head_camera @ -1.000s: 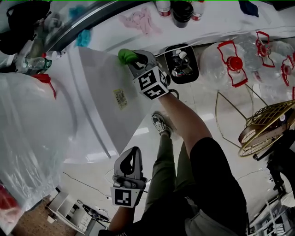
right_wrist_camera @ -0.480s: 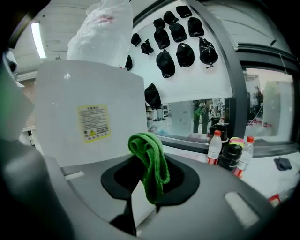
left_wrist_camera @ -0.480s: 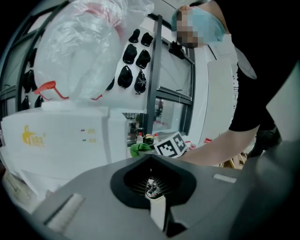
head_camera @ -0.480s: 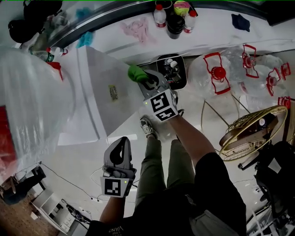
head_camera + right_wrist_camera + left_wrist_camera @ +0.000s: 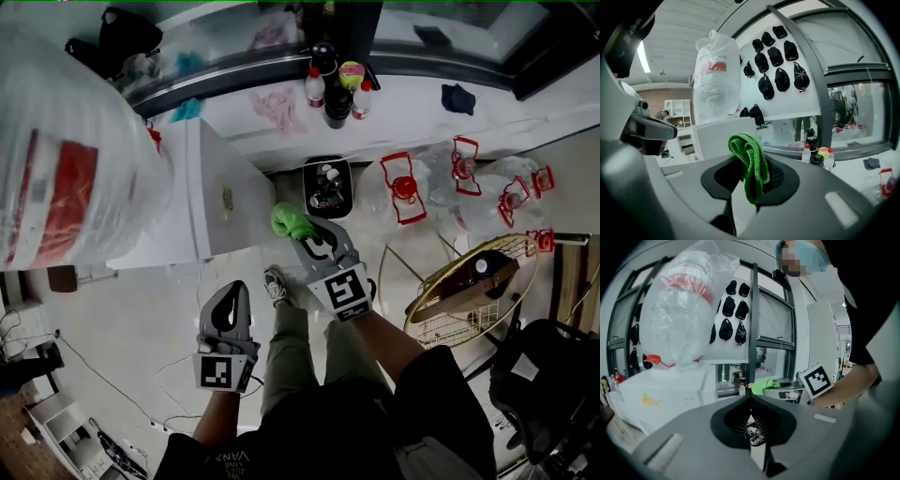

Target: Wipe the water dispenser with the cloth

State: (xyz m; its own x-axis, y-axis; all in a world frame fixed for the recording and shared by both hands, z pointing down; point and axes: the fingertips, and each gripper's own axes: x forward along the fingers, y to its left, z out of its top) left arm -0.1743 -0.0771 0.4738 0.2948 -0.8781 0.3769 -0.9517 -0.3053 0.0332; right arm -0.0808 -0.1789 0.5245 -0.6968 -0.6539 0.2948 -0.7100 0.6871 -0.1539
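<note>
The white water dispenser [image 5: 211,202] stands left of centre in the head view, with a big plastic-wrapped bottle [image 5: 70,169] on top; it also shows in the right gripper view [image 5: 724,133] and the left gripper view [image 5: 665,390]. My right gripper [image 5: 305,234] is shut on a green cloth [image 5: 291,221], held just off the dispenser's right side and apart from it. The cloth [image 5: 751,164] hangs folded between the jaws. My left gripper [image 5: 228,314] hangs lower left, shut and holding nothing [image 5: 751,404].
A black bin [image 5: 326,187] of small items sits beside the dispenser. Several empty water jugs with red handles [image 5: 403,187] lie to the right, by a gold wire fan guard [image 5: 464,300]. Bottles [image 5: 323,89] and rags rest on the white ledge [image 5: 394,103].
The right gripper with the green cloth has come away from the dispenser's side and moved down toward the person. The head camera has risen, so the whole scene looks smaller.
</note>
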